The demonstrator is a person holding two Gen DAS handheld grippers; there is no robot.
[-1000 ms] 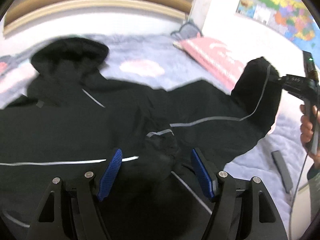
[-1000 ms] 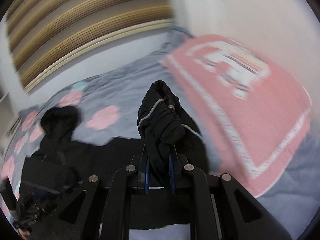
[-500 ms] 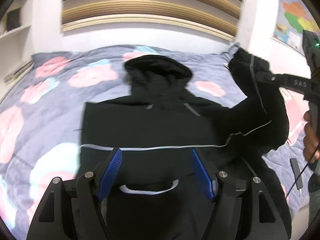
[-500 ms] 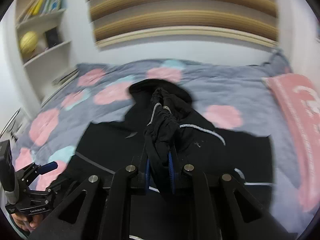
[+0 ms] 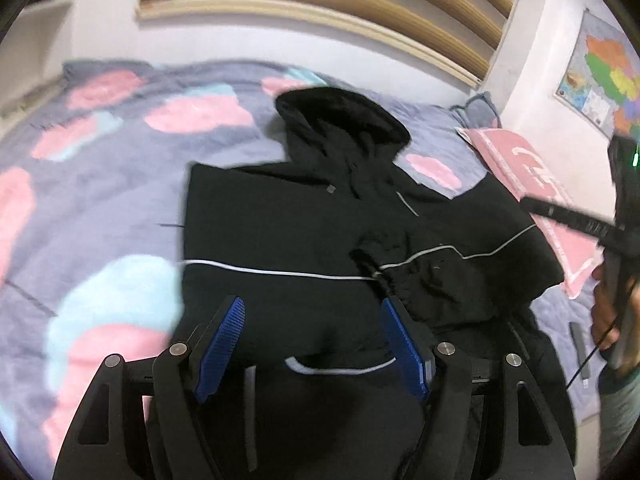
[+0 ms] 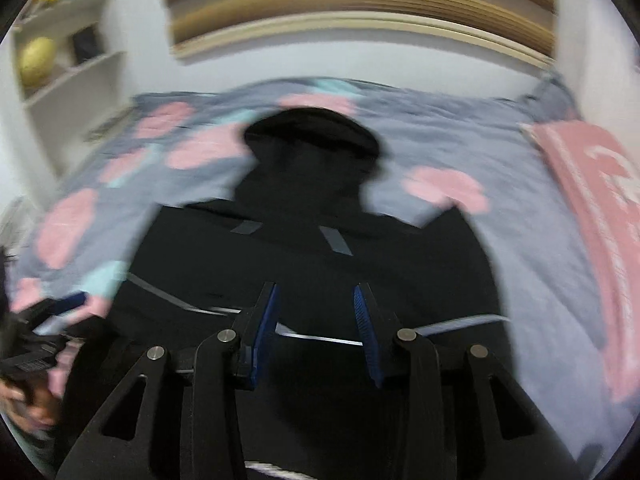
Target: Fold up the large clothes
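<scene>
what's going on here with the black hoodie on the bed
A person with a handheld gripper in each hand is folding a black hoodie spread on a flowered bedspread. One sleeve lies folded across the body, its cuff near the middle. Both the left gripper and right gripper hang open over the hoodie, holding nothing. The hood points toward the headboard.

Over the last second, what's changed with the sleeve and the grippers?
The right gripper carried the sleeve across the hoodie and let it go; its jaws now stand open. The left gripper stayed open. The hoodie stays on the bed.
</scene>
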